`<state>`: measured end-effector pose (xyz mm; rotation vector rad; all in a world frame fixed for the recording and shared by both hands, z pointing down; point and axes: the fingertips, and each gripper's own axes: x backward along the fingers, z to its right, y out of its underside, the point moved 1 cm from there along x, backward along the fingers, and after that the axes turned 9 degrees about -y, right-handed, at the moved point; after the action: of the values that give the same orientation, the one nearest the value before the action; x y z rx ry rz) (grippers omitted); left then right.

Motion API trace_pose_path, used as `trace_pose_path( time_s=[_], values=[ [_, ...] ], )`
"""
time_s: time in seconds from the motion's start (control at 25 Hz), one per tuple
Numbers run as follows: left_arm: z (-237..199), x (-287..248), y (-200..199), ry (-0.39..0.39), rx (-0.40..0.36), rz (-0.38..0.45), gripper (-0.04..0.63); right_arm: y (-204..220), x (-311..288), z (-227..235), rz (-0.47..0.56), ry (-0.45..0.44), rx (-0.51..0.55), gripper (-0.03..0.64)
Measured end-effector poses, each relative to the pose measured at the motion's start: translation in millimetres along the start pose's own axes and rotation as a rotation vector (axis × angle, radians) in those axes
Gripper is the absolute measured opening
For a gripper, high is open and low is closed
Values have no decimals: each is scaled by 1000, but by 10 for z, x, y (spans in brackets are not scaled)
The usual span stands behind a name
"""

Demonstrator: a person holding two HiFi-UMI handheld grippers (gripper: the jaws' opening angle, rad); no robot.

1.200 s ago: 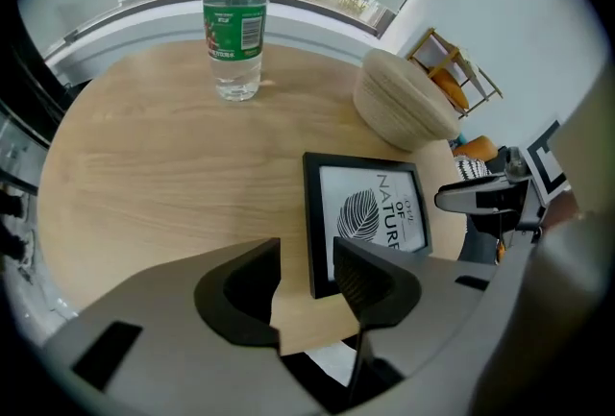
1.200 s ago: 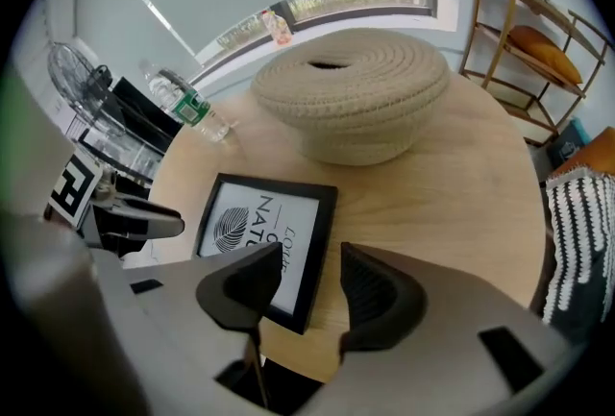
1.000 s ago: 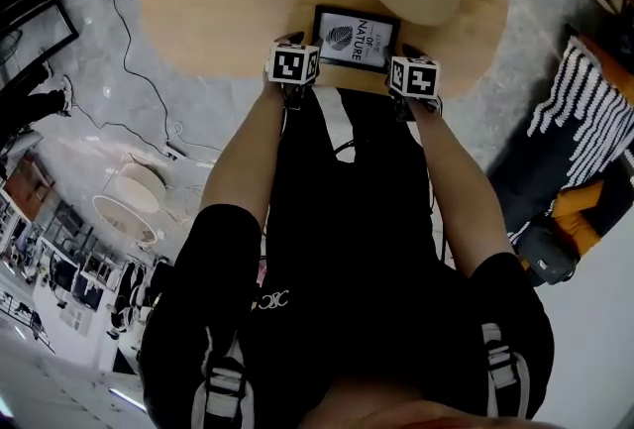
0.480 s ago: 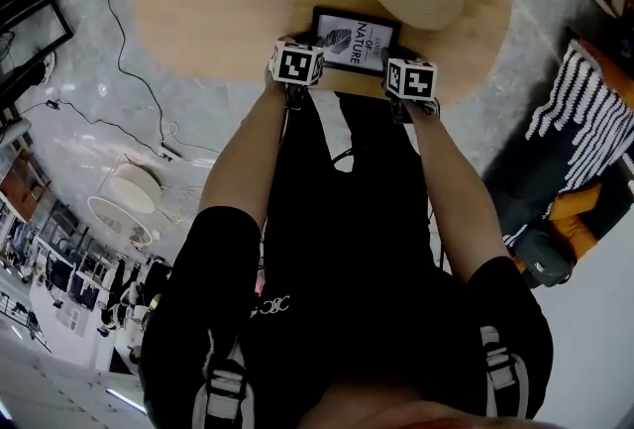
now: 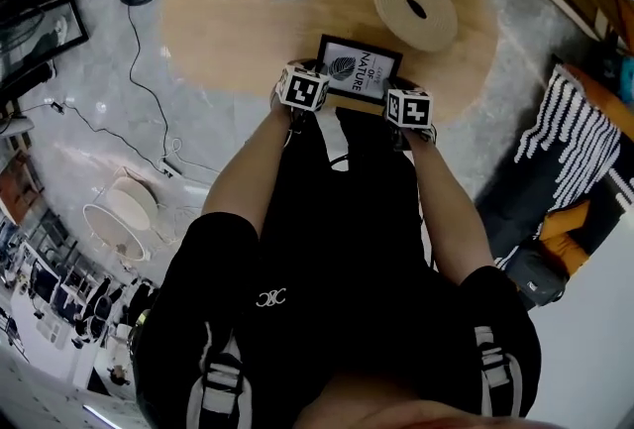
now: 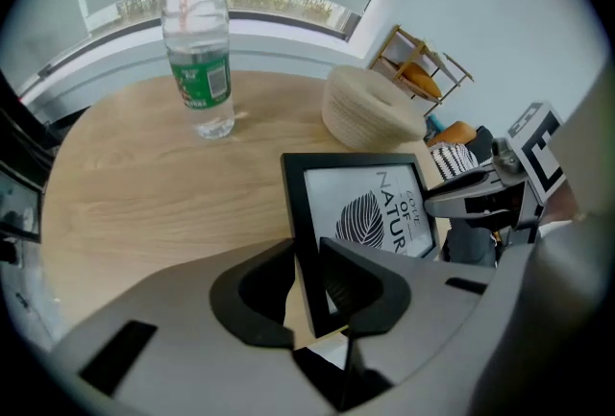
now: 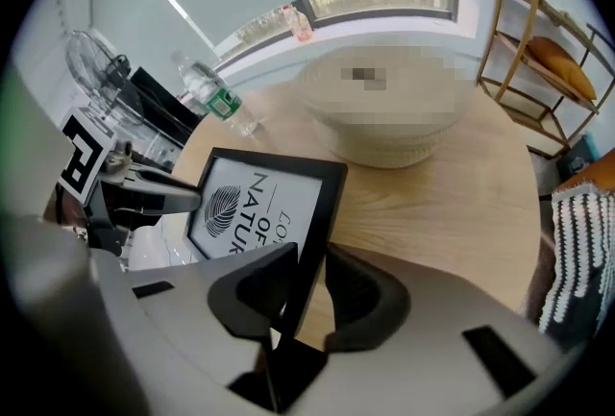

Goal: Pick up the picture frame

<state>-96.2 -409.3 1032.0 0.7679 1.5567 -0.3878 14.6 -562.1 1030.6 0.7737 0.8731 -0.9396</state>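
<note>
While left tongs (image 6: 307, 253) and right tongs (image 7: 309, 256), just closing, grip picture frame (image 5: 359, 67) sides, lower corners hidden.

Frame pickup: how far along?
Done: left hand-held gripper and right hand-held gripper have just been closing, and each clamps a side edge of the frame. In hand: the lift; the frame is tilted. Left: raise it clear of the table; whether its far edge is off yet I can't tell.

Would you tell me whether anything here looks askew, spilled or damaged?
Nothing stands out. The picture frame looks intact; the jaws of the left gripper and right gripper have just closed on its sides. The bottle stands upright, unspilled.
</note>
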Motion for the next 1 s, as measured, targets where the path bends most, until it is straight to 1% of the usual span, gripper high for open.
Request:
trace_pose_path(
  time_s=[0.2, 0.4, 0.52, 0.6, 0.76, 0.92, 1.0],
  values=[
    [-133, 877, -423, -17, -22, 148, 98, -420, 618, -502, 129, -7, 33, 104],
    [-210, 1889, -813, -14, -14, 282, 97, -896, 1400, -1016, 277, 1, 97, 101],
    [-272, 2476, -1079, -25, -21, 386, 94, -1189, 1846, -1319, 374, 22, 146, 101],
    [-286, 2879, -1230, -39, -41, 459, 92, -1341, 2167, -1525, 441, 33, 174, 101],
    [-287, 3654, -1501, -60, -86, 598, 92, -1663, 2887, -1934, 611, 49, 222, 97],
    [-302, 4380, -1841, -88, -125, 767, 92, -2069, 3500, -2267, 777, 78, 283, 92],
    [-276, 4758, -1985, -100, -144, 856, 92, -2251, 3860, -2434, 868, 87, 330, 91]
  ],
)
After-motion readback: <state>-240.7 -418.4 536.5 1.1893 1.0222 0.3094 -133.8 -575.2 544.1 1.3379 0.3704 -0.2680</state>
